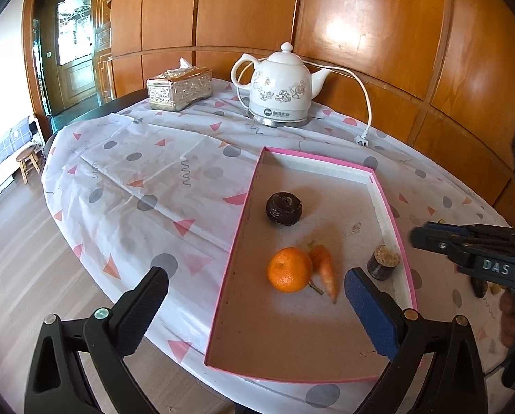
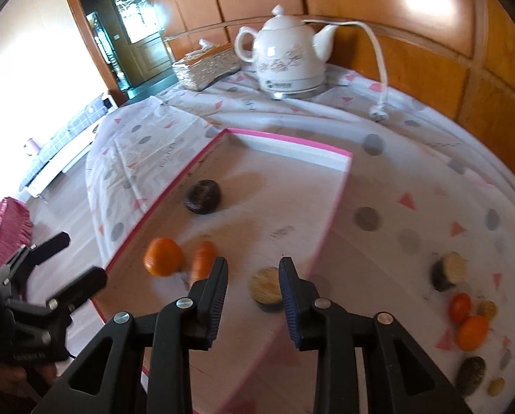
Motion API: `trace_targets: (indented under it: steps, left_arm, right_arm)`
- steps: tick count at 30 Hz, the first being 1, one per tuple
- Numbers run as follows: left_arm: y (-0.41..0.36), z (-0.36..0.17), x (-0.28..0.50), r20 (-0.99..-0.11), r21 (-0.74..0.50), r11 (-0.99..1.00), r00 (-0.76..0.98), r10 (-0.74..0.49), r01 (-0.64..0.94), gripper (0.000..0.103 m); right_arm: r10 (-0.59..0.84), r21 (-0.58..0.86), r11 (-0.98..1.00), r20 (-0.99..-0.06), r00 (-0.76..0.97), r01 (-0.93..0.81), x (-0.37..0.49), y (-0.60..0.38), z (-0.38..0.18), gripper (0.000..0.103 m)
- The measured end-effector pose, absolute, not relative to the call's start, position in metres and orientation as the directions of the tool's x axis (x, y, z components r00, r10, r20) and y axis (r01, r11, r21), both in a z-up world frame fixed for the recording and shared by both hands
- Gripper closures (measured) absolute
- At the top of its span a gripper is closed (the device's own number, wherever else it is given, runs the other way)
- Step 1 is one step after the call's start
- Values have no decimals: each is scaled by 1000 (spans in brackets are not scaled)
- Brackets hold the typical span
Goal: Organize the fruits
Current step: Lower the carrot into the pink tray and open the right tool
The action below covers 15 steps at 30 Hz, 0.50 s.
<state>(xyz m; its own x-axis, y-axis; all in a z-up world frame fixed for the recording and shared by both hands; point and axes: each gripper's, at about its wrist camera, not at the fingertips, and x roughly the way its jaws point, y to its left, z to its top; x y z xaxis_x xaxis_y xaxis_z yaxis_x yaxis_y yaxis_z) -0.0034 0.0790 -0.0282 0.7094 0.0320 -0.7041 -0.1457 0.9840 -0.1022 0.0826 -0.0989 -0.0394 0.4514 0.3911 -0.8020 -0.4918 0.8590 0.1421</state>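
Fruits (image 2: 471,331) beside the tray (image 2: 285,136) show only behind the right hand-held gripper (image 2: 254,276), open, empty.

We note the left gripper (image 1: 254,293) angled down over the pink tray (image 1: 243,203), jaws spread wide, nothing between them. We see the right gripper (image 2: 254,286) tilted down over the tray's near right side, jaws parted a little, the pads clear of the small cork-topped piece (image 2: 266,288) between them.
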Motion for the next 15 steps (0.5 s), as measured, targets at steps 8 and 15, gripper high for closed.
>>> trace_targets:
  steps: [8, 15]
  left_arm:
    - [67, -27, -4, -702, -83, 990, 712, 20, -110, 0]
    - [55, -26, -4, -700, -71, 995, 714, 2, -73, 0]
  right_arm:
    - [283, 60, 911, -810, 514, -408, 65, -160, -36, 72]
    - [213, 27, 942, -817, 535, -334, 49, -209, -37, 73]
